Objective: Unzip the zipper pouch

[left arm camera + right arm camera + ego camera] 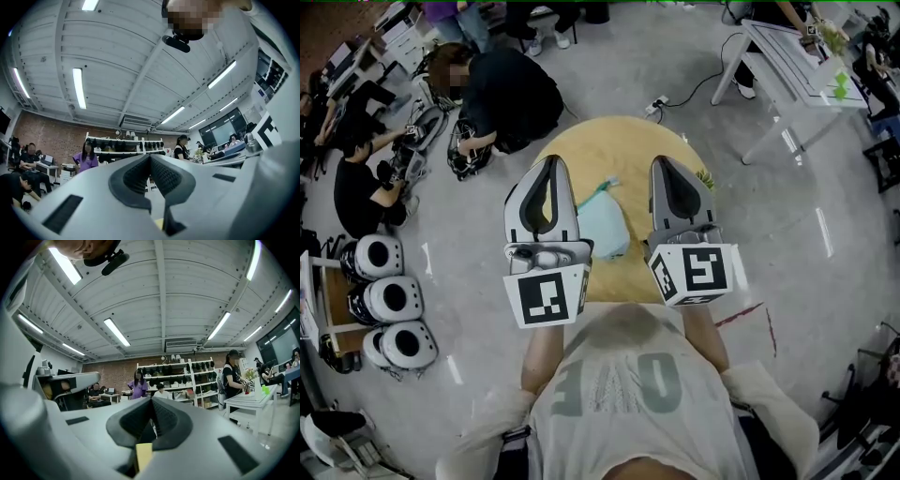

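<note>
A pale teal zipper pouch [605, 225] lies on the round wooden table [619, 141], with a small teal tab at its far end. In the head view both grippers are held above the table, one on each side of the pouch and touching nothing. My left gripper [548, 161] is shut with nothing between its jaws, and my right gripper [662, 161] is likewise shut and empty. Both gripper views look out over the room and ceiling, not at the pouch: the left gripper [150, 157] and the right gripper [151, 399] each show dark pads pressed together.
People sit on the floor [502, 94] at the back left beside several white round devices [389, 300]. A white table [787, 66] stands at the back right, and a cable with a power strip [656, 105] lies behind the round table. Shelves [173, 373] line the far brick wall.
</note>
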Action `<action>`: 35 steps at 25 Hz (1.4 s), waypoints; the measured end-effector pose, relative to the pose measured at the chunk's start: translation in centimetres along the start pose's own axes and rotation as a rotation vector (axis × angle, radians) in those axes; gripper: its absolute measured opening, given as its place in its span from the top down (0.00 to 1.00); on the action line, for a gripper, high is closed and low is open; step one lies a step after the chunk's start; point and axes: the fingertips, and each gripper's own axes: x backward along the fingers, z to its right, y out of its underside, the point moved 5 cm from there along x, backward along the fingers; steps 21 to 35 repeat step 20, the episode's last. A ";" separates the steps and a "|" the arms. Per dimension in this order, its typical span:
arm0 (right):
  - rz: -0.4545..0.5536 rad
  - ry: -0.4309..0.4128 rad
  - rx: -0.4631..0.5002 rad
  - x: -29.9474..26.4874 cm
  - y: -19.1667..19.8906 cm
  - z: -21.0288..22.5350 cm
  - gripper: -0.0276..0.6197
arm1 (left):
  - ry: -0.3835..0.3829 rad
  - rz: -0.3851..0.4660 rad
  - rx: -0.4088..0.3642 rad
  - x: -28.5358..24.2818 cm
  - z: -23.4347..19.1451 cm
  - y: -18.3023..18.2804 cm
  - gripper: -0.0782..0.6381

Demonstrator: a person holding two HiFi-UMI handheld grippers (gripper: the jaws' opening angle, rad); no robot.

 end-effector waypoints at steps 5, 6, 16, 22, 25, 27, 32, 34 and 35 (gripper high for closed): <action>-0.002 0.006 -0.004 -0.1 -0.1 0.0 0.91 | -0.012 0.004 0.001 0.0 -0.3 -0.3 0.85; -0.002 0.007 -0.003 -0.1 0.0 0.0 0.91 | -0.012 0.002 -0.001 0.0 -0.4 -0.1 0.85; -0.021 0.007 0.005 -0.3 0.4 0.5 0.91 | -0.011 -0.013 -0.031 -0.3 -0.6 0.2 0.85; -0.021 0.006 0.007 -0.3 0.6 0.6 0.91 | -0.011 -0.018 -0.033 -0.4 -0.5 0.4 0.85; -0.021 0.006 0.007 -0.3 0.6 0.6 0.91 | -0.011 -0.018 -0.033 -0.4 -0.5 0.4 0.85; -0.021 0.006 0.007 -0.3 0.6 0.6 0.91 | -0.011 -0.018 -0.033 -0.4 -0.5 0.4 0.85; -0.021 0.006 0.007 -0.3 0.6 0.6 0.91 | -0.011 -0.018 -0.033 -0.4 -0.5 0.4 0.85; -0.021 0.006 0.007 -0.3 0.6 0.6 0.91 | -0.011 -0.018 -0.033 -0.4 -0.5 0.4 0.85; -0.021 0.006 0.007 -0.3 0.6 0.6 0.91 | -0.011 -0.018 -0.033 -0.4 -0.5 0.4 0.85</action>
